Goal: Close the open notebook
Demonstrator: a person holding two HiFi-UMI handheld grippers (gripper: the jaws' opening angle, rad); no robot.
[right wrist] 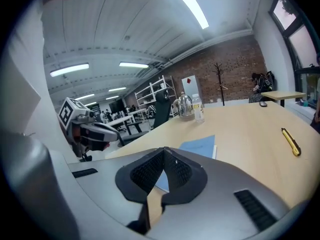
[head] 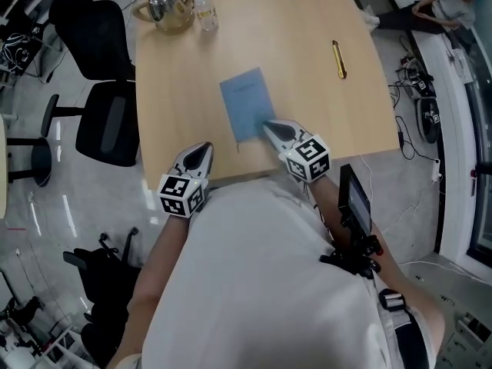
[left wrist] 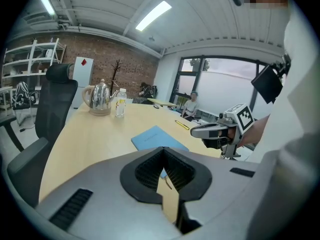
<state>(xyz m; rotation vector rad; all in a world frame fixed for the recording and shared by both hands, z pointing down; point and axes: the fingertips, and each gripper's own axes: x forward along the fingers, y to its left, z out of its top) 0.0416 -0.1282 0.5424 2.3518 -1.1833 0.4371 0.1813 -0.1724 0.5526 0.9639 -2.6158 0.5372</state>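
A blue notebook (head: 247, 102) lies flat and closed on the light wooden table (head: 177, 83), near its front edge. My right gripper (head: 270, 127) is shut and empty, its tip over the notebook's near right corner. To the left, my left gripper (head: 203, 153) hangs at the table's front edge, also shut and holding nothing. In the left gripper view the notebook (left wrist: 157, 139) lies just past the closed jaws (left wrist: 162, 151), and the right gripper (left wrist: 210, 130) shows at the right. In the right gripper view the notebook (right wrist: 200, 146) sits beyond the closed jaws (right wrist: 164, 151).
A metal kettle (head: 164, 4) and a small bottle (head: 204, 10) stand at the table's far left. A yellow pen-like tool (head: 339, 58) lies at the right. Black office chairs (head: 100, 75) stand left of the table. Cables run over the floor at the right.
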